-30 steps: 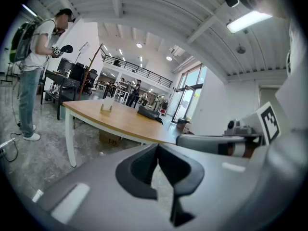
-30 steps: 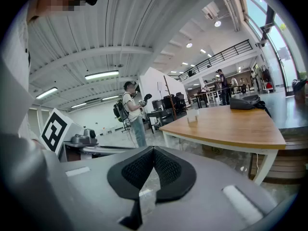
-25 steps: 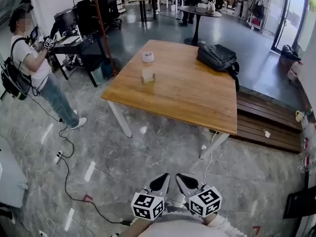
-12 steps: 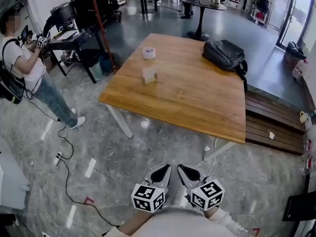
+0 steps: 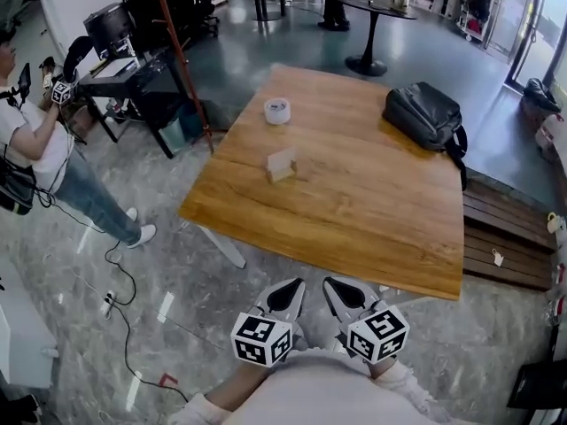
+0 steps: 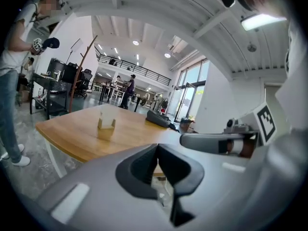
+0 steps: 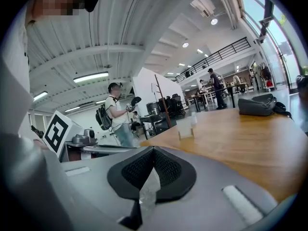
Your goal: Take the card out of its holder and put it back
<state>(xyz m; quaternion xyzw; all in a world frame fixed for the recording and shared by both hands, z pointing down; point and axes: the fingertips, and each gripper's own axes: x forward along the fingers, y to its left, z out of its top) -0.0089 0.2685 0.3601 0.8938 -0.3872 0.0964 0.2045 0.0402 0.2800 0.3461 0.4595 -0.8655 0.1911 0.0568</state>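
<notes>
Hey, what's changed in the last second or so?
The wearer has stepped closer to the table, so it, the card holder and the bag sit nearer in the head view. Nothing was grasped or released. Left tongs and right tongs stay shut and empty; the card remains in its holder.

Table [image 5: 354,193] honey-brown, streaked wood grain; holder [image 5: 282,174] pale tan, card [image 5: 282,158] white; tape roll [image 5: 277,111] white; backpack [image 5: 428,113] black; floor [image 5: 177,264] grey, white-veined marble; left gripper [image 5: 297,284] and right gripper [image 5: 330,283] light grey, pads [image 5: 283,299] black, cubes [image 5: 262,339] white with black square markers.
</notes>
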